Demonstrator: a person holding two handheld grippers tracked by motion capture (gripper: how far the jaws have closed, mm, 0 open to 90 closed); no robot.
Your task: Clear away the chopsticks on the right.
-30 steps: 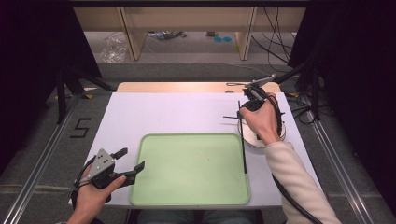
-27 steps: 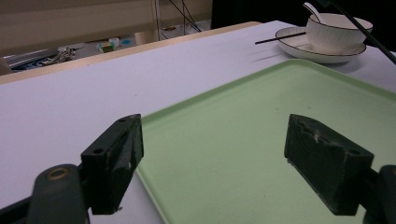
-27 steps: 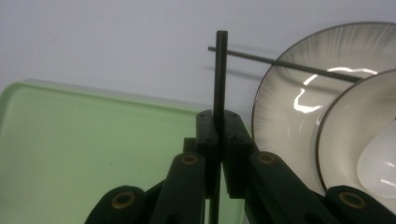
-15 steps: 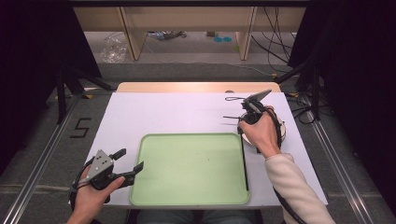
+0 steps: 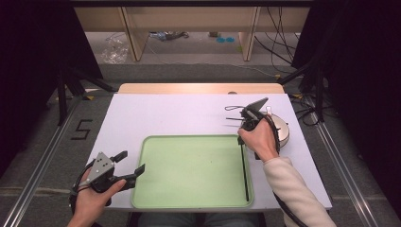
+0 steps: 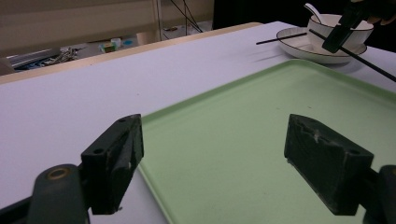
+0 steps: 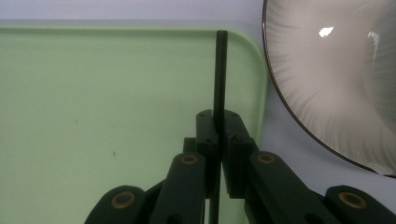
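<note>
Now a thin, straight black chopstick (image 7: 220,70) clamped in the right hand-held gripper (image 7: 218,123).

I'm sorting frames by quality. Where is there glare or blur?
Right gripper view: glare spots on the plate, jaws blurred, chopstick fairly sharp. Left gripper view: near jaws soft, tray evenly lit. High view: dark surroundings, table bright.

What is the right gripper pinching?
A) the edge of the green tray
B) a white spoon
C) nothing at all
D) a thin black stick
D: in the right gripper view the right gripper has its jaws closed tight on a thin black stick that pokes out over the green tray, next to the plate.
</note>
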